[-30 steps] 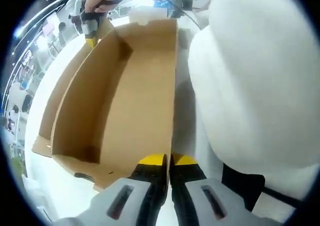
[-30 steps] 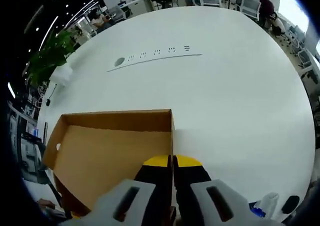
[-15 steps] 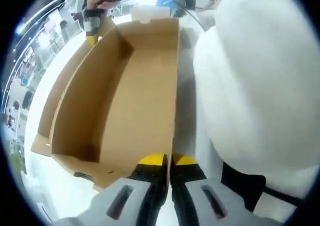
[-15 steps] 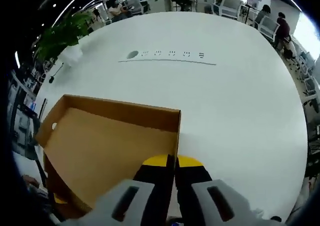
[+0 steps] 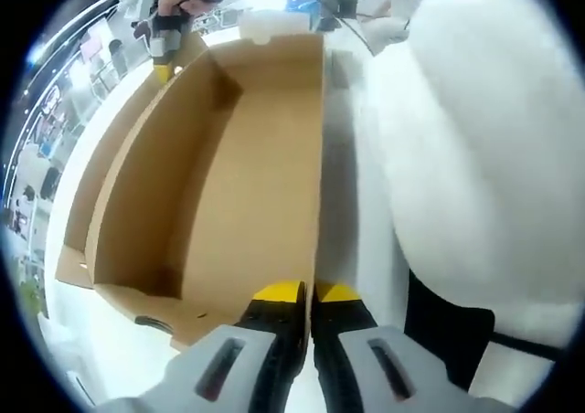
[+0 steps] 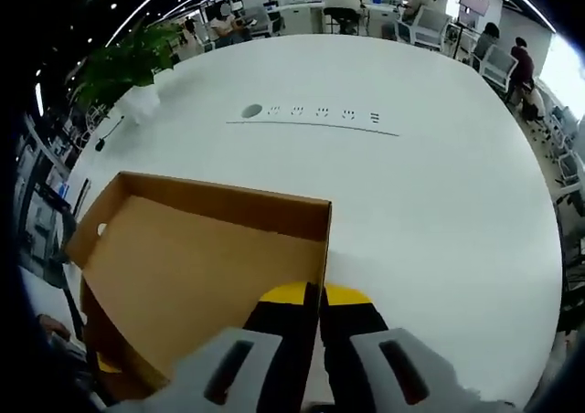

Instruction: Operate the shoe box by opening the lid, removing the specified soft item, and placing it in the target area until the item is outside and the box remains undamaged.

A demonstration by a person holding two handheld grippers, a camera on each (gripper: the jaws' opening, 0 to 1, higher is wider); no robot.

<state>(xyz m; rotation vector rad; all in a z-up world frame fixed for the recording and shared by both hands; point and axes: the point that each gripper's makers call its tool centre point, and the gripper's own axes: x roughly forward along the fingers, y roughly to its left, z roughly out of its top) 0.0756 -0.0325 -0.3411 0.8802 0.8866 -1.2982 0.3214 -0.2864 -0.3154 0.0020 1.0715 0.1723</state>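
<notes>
Shoe box (image 5: pixel 228 185) wall is pinched by both closed tools (image 5: pixel 309 305) (image 6: pixel 318 305).

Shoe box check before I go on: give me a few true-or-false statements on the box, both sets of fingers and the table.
1. The shoe box is open, its brown inside bare. True.
2. The left gripper has its fingers spread wide. False: they are shut on the box wall's edge.
3. A white soft item lies beside the box in the left gripper view. True.
4. The right gripper grips a green plant. False: it is shut on the box edge; the plant stands at the far table edge.
5. The table is black. False: it is white.
</notes>
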